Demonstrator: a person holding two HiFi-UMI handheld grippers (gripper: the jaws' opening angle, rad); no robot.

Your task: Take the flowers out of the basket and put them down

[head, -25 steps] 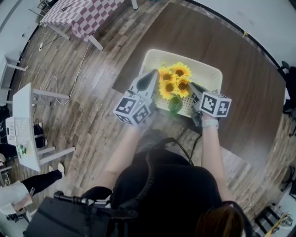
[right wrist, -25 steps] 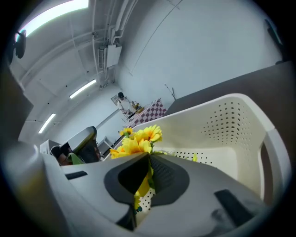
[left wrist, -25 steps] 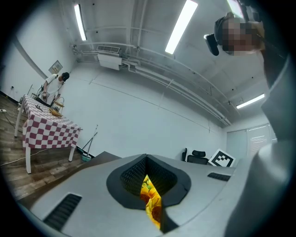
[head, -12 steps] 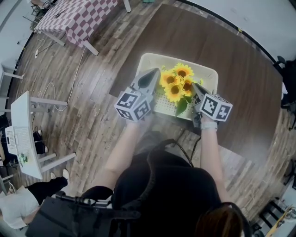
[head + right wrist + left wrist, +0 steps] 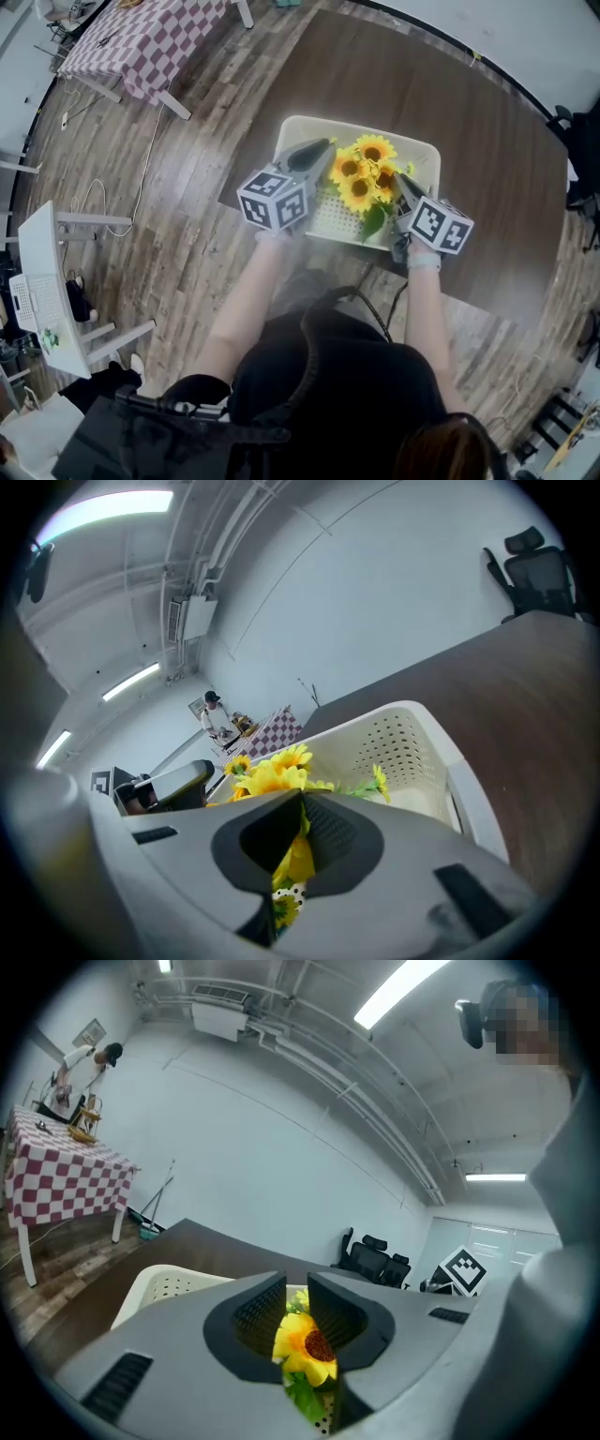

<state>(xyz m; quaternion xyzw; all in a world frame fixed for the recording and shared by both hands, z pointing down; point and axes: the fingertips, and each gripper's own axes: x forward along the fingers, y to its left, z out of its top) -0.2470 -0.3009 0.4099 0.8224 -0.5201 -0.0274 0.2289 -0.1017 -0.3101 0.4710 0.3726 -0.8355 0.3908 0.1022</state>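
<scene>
Plastic basket (image 5: 330,217) (matt, perforated)

You're in an office-style lab hall: strip lights (image 5: 405,988), exposed ceiling ducts (image 5: 221,1016), swivel chairs (image 5: 380,1262), checkered-cloth table (image 5: 150,42), plank floor (image 5: 187,262).

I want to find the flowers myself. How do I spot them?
Find the dark brown table; a cream basket full of holes sits on it. The flowers stick up from it, the only bright yellow things, with brown middles.
</scene>
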